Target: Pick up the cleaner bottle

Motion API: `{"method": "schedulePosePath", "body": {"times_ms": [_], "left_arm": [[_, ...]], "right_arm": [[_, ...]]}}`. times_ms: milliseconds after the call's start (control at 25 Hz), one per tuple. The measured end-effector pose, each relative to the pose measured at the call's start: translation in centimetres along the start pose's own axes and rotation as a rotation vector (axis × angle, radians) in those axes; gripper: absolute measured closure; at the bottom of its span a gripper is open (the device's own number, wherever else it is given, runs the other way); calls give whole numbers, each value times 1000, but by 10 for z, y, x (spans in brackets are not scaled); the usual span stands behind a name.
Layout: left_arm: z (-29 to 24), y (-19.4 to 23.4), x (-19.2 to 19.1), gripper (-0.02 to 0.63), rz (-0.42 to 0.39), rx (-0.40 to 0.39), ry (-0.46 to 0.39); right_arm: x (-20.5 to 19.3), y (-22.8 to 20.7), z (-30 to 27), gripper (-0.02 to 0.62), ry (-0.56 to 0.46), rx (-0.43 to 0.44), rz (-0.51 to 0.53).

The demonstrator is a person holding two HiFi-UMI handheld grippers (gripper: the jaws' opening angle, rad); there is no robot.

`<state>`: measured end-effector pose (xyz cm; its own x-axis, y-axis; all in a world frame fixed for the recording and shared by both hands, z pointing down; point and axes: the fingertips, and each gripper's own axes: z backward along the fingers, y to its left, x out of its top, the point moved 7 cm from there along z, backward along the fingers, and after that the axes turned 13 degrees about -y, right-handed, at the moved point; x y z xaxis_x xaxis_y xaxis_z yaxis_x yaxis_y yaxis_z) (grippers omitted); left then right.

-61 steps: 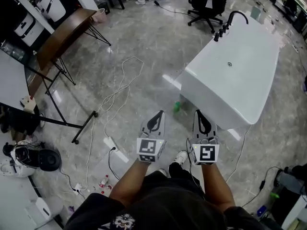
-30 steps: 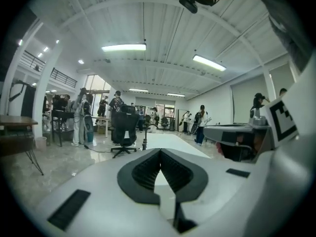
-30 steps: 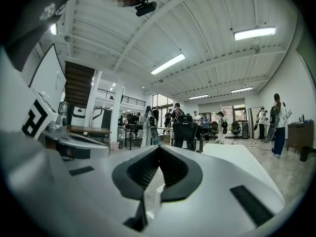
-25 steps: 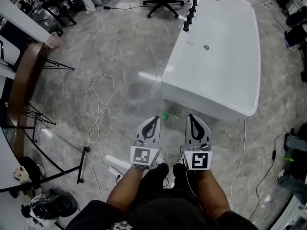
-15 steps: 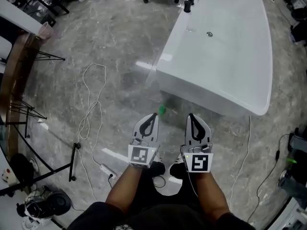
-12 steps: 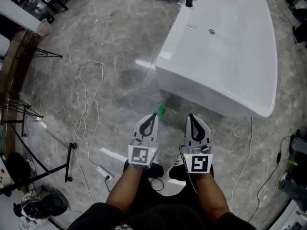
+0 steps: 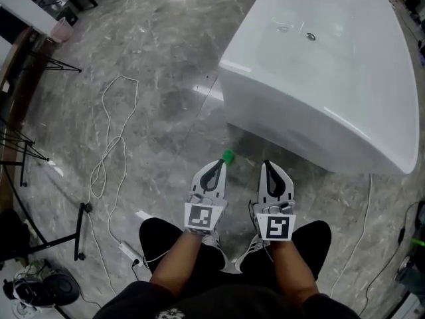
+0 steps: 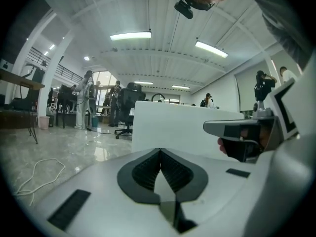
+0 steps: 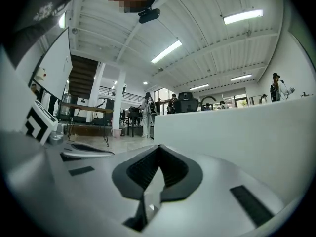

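In the head view only a small green top of the cleaner bottle shows, low on the floor beside the white bathtub; the rest of it hides behind my left gripper. My left gripper is shut and empty, its tip just short of that green top. My right gripper is shut and empty too, a hand's width to the right, pointing at the tub wall. In the left gripper view the left gripper has its jaws together before the tub wall, with no bottle visible. In the right gripper view the right gripper also has its jaws together.
A white cable loops over the grey marble floor to the left. A black stand's legs and a power strip lie at the lower left. Another cable runs along the tub's right side. My knees are bent beneath both grippers.
Both grippers have sunk toward the floor as the person crouched. The tub and the green top have drawn closer. Both jaws stayed together.
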<state>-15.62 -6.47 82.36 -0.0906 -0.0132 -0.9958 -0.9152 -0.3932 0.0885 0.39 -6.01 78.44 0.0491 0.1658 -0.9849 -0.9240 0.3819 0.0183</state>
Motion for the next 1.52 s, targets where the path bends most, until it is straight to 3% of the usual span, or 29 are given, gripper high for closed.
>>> {"method": "schedulePosePath", "body": {"times_ms": [280, 640, 680, 880, 1120, 1520], "left_arm": [[9, 9, -106, 598, 12, -5, 2], [13, 12, -156, 594, -36, 3, 96], [13, 12, -162, 580, -36, 5, 99], [10, 14, -193, 368, -33, -13, 114], [2, 22, -247, 305, -76, -29, 195], [-24, 23, -309, 302, -85, 32, 226]], "right_arm": [[-89, 6, 12, 578, 11, 9, -7], [-101, 6, 14, 578, 12, -4, -40], [-104, 6, 15, 578, 15, -3, -37], [-111, 4, 15, 578, 24, -6, -31], [-110, 4, 18, 578, 27, -32, -36], [-112, 2, 37, 578, 22, -27, -20]]}}
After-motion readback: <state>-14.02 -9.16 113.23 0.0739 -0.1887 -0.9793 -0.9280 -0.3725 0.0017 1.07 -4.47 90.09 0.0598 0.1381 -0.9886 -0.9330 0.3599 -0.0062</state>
